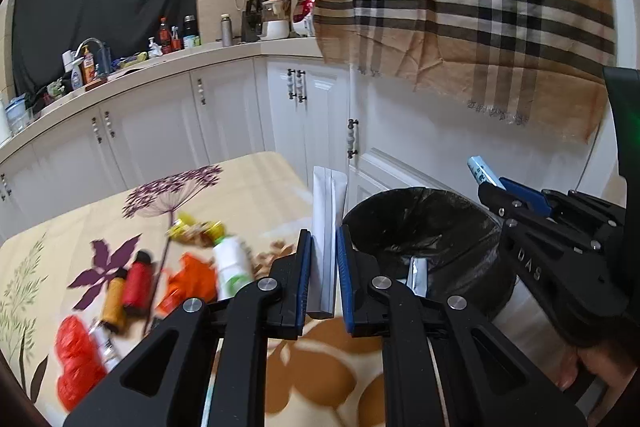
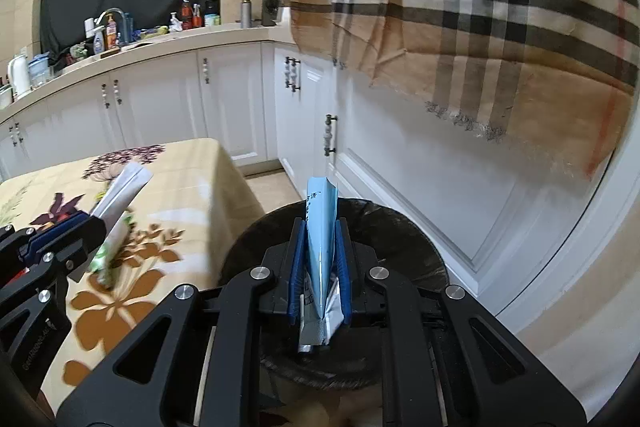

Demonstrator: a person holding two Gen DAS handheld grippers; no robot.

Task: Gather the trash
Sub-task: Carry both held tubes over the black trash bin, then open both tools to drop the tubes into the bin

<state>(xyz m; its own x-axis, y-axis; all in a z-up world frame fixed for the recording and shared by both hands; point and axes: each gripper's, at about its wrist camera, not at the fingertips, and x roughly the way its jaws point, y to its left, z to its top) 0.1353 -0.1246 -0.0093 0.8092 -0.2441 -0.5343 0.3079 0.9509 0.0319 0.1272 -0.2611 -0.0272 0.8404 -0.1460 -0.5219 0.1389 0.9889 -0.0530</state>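
Left gripper (image 1: 324, 267) pinches a white sachet (image 1: 326, 227) by its lower half; right gripper (image 2: 320, 267) clamps a light-blue sachet (image 2: 321, 227) over the bin (image 2: 400, 227) — both likely featherlight, flimsy, slippery.

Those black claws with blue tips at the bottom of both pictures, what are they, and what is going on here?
They are hand-held grabbing tools, one in each of a person's hands, not a robot arm. Each carries a camera looking forward along its fingers, so each picture shows its own claw from behind.

In the left-hand picture the left claw is shut on a white packet. In the right-hand picture the right claw is shut on a light blue packet, held above a black-lined bin that stands beside the table.

On the flowered tablecloth lie thread spools, red plastic, orange scraps and a white and green tube. This looks like trash being carried to the bin.
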